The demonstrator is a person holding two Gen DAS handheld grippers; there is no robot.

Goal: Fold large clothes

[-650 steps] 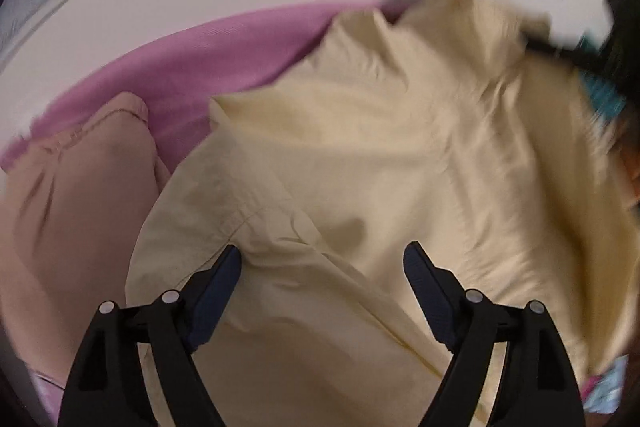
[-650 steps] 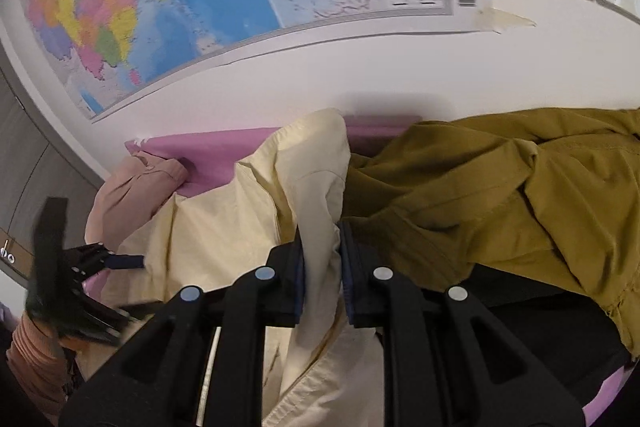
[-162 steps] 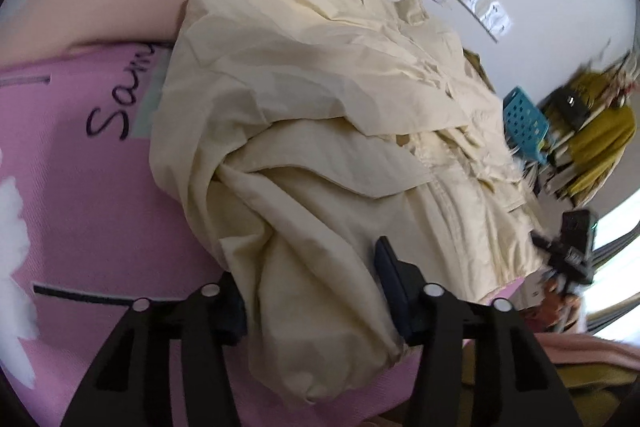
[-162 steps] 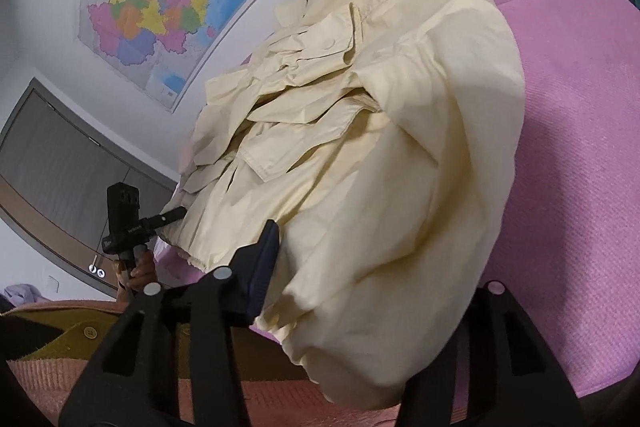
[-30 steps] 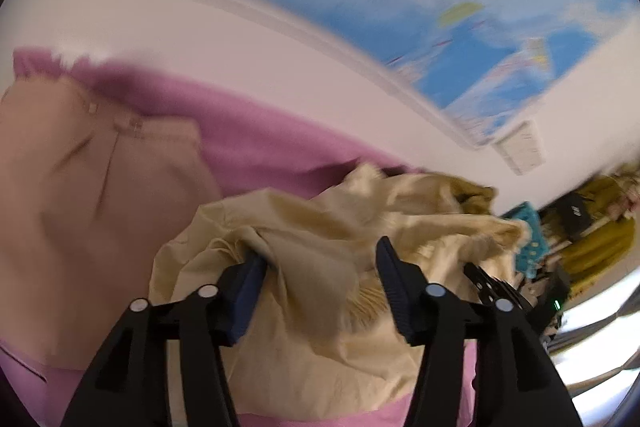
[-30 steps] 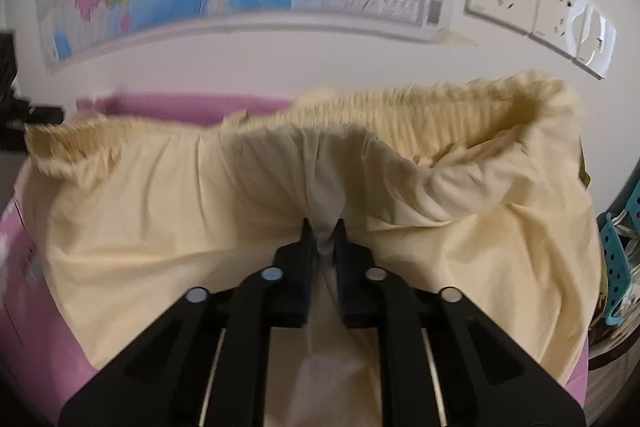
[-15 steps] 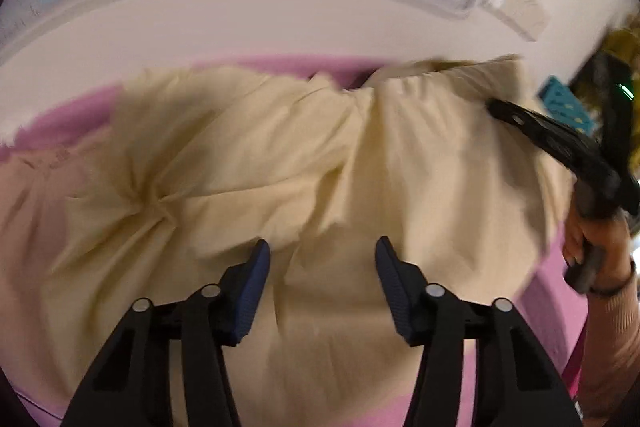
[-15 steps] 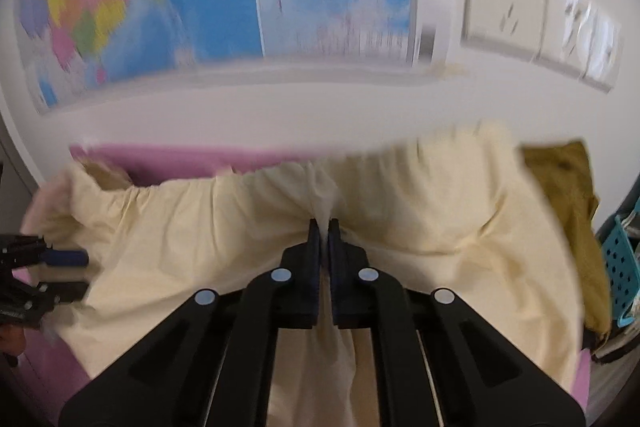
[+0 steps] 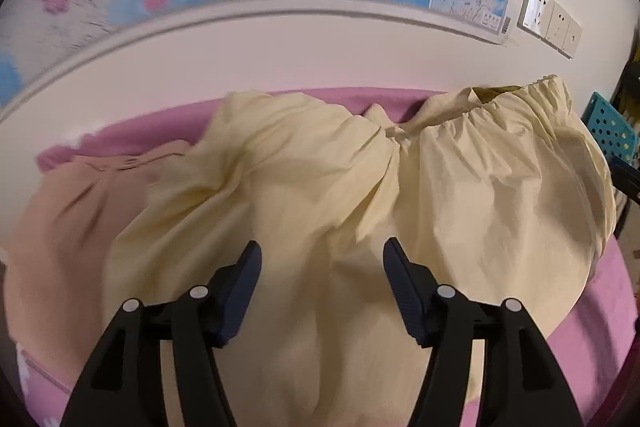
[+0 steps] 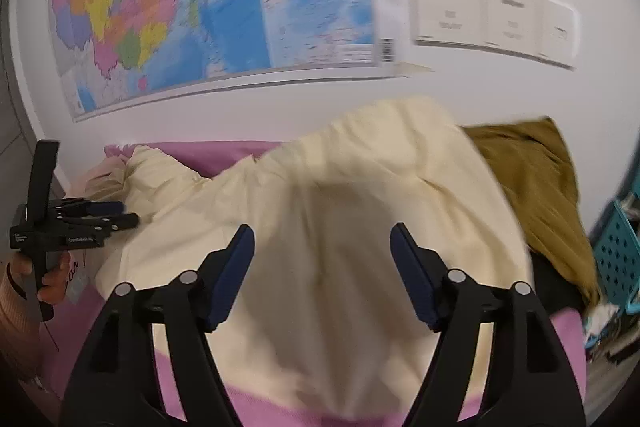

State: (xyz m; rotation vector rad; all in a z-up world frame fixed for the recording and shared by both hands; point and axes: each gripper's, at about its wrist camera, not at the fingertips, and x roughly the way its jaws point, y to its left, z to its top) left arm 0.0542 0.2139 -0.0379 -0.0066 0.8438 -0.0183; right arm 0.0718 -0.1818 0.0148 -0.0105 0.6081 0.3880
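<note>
Across the pink bed [image 9: 592, 339] the cream garment [image 9: 460, 211] lay spread; my right tool [image 10: 322, 247] had just opened, dropping it, the left tool [image 9: 322, 263] gaped empty, so I judged smoothing wrinkles should precede folding

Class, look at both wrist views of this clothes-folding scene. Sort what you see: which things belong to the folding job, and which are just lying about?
Part of the job:
- cream garment, spread on the pink bed cover
- left hand-held gripper, open
- right hand-held gripper, open, its jaws just opened off the cloth

Just lying about:
- peach garment
- olive garment
- wall map
- sockets
- teal basket
</note>
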